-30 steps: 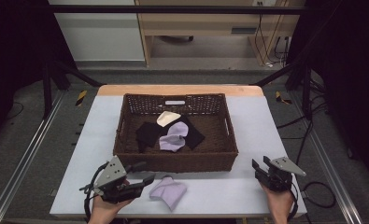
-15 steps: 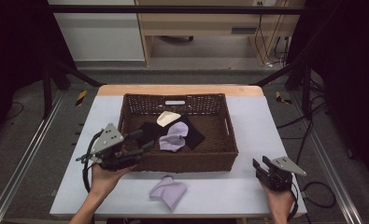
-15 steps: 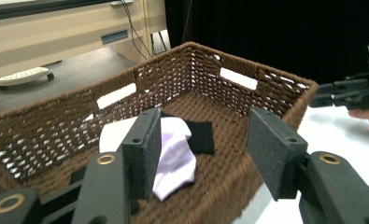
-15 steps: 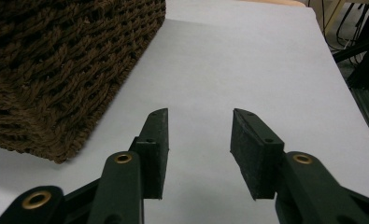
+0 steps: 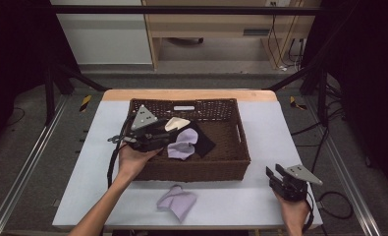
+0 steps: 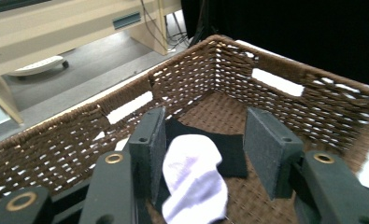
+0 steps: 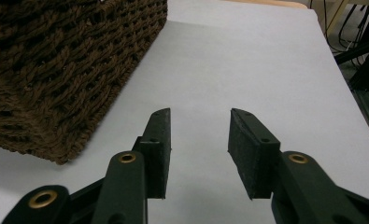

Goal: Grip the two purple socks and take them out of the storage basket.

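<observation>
Two tongs stood empty: the left tongs (image 6: 204,158) gaped wide over a soft lilac sock (image 6: 194,184) lying on black cloth (image 6: 229,151) inside the brown wicker basket (image 5: 233,162). Light and limp, the sock would probably bunch, so pinching its middle fold seemed best. The right tongs (image 7: 198,154) rested half-open on the white table (image 7: 247,65).

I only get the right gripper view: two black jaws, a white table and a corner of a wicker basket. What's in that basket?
Observer: A lilac cloth lies in the basket, partly on a black cloth, with a cream cloth behind.
Operator: Where's the other gripper?
Observer: The left gripper is over the basket, jaws open on either side of the lilac cloth.
Operator: Anything outside the basket?
Observer: A second lilac cloth lies on the table in front of it.
</observation>
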Motion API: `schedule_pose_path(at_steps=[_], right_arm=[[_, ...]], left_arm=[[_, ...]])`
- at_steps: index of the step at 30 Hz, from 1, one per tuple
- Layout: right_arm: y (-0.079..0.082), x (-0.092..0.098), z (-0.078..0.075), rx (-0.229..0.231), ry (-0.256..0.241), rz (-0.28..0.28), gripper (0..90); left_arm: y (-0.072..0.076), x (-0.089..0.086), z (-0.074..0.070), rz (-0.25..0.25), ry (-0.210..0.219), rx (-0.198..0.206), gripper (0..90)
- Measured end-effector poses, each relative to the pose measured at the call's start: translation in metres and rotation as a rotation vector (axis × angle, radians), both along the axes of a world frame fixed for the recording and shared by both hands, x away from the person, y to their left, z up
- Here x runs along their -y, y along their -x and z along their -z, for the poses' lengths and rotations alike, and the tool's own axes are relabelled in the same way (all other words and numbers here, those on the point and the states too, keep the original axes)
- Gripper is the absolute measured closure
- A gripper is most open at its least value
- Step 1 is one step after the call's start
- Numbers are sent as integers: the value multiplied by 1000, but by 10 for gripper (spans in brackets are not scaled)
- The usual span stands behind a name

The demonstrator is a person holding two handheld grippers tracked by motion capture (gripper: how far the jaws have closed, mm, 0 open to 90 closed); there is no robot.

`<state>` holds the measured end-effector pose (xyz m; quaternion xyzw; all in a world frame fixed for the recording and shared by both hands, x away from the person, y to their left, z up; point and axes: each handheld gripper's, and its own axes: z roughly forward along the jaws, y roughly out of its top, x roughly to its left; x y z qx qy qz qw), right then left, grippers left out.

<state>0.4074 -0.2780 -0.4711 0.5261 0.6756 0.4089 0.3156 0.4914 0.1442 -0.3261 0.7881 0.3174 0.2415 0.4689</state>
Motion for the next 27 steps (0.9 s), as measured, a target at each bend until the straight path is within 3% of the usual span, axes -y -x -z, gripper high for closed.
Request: schedule_pose_path(at_steps=[5, 10, 21, 24, 27], right_arm=[[0, 0, 0, -1, -1, 1, 585], [-1, 0, 0, -4, -6, -1, 585], [-2, 1, 1, -9, -9, 0, 582], [-2, 1, 1, -8, -6, 0, 580], [-2, 0, 1, -14, -10, 0, 570]], left_arm=[[-20, 11, 8, -17, 25, -27, 496], [-37, 23, 22, -21, 5, -67, 510], [-52, 42, 51, -13, -70, -129, 524], [-54, 45, 58, -1, -107, -156, 514], [-54, 48, 61, 10, -139, -158, 510]])
